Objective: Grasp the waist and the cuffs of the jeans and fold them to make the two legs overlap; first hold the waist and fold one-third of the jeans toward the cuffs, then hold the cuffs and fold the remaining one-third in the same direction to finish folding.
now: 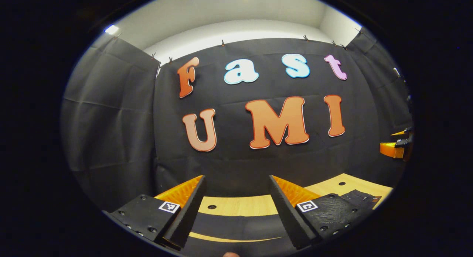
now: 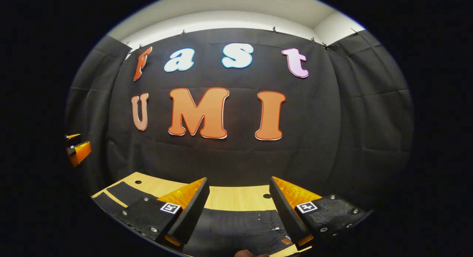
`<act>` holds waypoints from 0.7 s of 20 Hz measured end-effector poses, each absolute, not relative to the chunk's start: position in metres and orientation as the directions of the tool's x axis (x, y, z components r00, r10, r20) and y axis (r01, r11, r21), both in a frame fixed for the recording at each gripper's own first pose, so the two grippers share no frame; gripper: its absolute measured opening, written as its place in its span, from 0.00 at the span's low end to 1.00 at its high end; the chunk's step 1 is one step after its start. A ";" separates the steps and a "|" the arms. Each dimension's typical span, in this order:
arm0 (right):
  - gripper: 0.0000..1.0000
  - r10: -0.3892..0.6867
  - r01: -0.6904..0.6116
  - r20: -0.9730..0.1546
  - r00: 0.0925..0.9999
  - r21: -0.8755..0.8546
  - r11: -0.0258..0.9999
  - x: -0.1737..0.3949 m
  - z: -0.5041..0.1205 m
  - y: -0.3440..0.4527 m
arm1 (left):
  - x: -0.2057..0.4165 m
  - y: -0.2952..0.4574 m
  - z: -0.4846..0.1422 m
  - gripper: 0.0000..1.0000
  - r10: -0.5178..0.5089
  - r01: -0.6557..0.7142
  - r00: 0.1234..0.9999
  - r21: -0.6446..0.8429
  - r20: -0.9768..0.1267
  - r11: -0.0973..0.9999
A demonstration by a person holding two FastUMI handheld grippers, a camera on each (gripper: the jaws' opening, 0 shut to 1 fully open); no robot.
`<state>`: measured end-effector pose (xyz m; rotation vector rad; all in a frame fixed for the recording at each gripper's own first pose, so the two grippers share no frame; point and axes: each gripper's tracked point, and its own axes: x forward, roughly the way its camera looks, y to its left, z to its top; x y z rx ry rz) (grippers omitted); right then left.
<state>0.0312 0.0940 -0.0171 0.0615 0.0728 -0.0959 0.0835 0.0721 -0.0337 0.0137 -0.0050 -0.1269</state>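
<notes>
Both hands hover level over the tabletop [image 2: 236, 198]. The left tongs [image 1: 236, 198] are spread wide, gripping nothing, and the right tongs [image 2: 238, 199] gape the same way. The jeans [image 2: 236, 227] lie dark and flat just below the right tongs, reaching under the left pair too. I'd judge them heavy, limp denim that sags and drags, so best pinch the thick waistband or cuff hems. Trouble is, waist and cuffs are cut off below both tongs; I can't tell which end lies where.
</notes>
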 end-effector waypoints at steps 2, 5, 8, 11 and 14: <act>0.98 -0.145 0.153 -0.118 0.982 0.062 0.986 0.028 -0.027 0.097 | 0.098 0.105 -0.054 0.99 -0.113 0.113 0.993 -0.013 -0.039 0.994; 0.98 -0.241 0.248 -0.167 0.956 0.023 0.968 0.015 -0.037 0.091 | 0.114 0.157 -0.089 0.99 -0.076 0.073 0.988 -0.026 -0.132 0.997; 0.98 -0.305 0.312 -0.198 0.932 0.006 0.950 0.009 -0.040 0.087 | 0.125 0.191 -0.107 0.99 -0.081 0.078 0.980 -0.027 -0.184 0.997; 0.98 -0.302 0.314 -0.251 0.920 0.011 0.949 0.006 -0.051 0.086 | 0.133 0.217 -0.117 0.99 -0.038 0.031 0.974 -0.033 -0.223 0.999; 0.98 -0.300 0.329 -0.339 0.892 0.030 0.944 0.007 -0.082 0.071 | 0.137 0.235 -0.147 0.99 0.023 -0.035 0.946 -0.030 -0.324 0.999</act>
